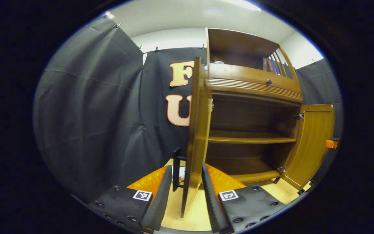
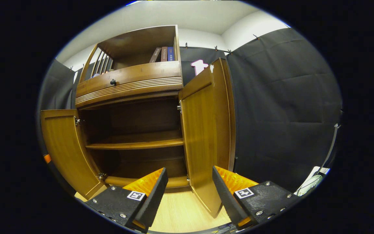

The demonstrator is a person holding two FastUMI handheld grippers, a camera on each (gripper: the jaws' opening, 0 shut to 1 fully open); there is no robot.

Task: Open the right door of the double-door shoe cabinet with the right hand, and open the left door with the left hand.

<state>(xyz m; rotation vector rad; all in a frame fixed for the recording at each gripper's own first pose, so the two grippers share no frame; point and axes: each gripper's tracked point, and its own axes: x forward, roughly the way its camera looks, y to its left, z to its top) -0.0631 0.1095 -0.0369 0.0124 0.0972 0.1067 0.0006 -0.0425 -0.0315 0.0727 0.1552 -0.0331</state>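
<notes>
Left door (image 1: 195,130) stands between left claw (image 1: 185,188) fingers, seemingly untouched.

We count one shoe cabinet (image 2: 131,84), two open doors (image 2: 206,136), one inner shelf (image 2: 135,144), one drawer knob (image 2: 113,82) and three books (image 2: 163,54).

The shoe cabinet (image 2: 131,84) stands directly on a pale wood-grain floor (image 2: 180,208), both its doors swung open above that floor.
</notes>
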